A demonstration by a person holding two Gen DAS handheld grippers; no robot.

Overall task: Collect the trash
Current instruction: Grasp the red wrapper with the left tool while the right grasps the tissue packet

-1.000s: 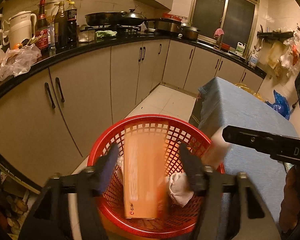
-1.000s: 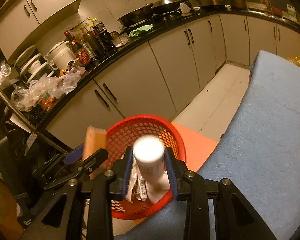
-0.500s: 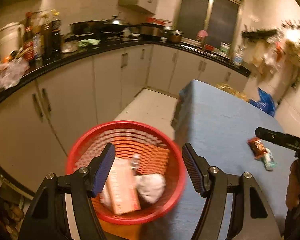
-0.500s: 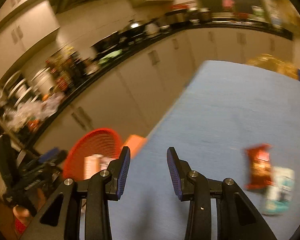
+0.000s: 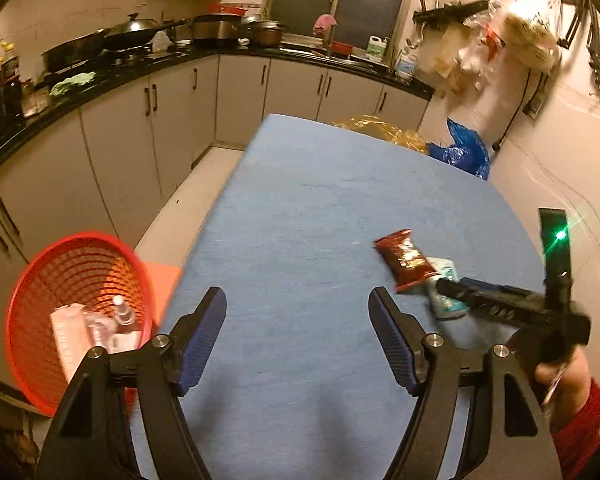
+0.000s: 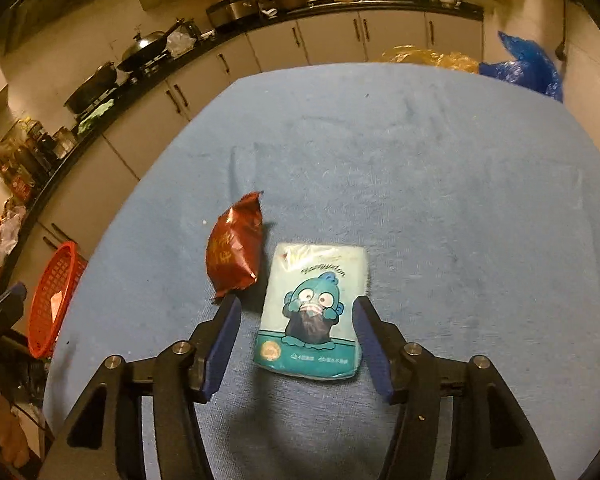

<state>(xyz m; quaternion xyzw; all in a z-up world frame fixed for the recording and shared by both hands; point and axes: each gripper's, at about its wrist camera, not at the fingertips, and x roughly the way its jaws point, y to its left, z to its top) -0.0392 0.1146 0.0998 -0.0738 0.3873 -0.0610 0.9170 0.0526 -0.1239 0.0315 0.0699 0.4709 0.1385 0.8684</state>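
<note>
Right wrist view: we are holding the right gripper (image 6: 296,344) over the teal tissue pack (image 6: 314,312), jaws opening, straddling the pack's near end, pads not touching it. The pack is lying flat on the blue table (image 6: 440,168), toward the near edge, with the red snack wrapper (image 6: 234,254) just beside it on its left, possibly touching at one corner.

Left view: we are carrying the left gripper (image 5: 298,340) above bare cloth near the table's left edge, jaws opening, nothing between them. The red basket (image 5: 24,280) is sitting off that left edge, already holding a carton and a small bottle.

Risks as we are reading them:
- pack is flat and slick, so pads may be sliding over it or pinching the cloth instead
- left pad may be clipping the wrapper and pushing it away
- basket is well apart, so a weak grip may be dropping the pack short
</note>
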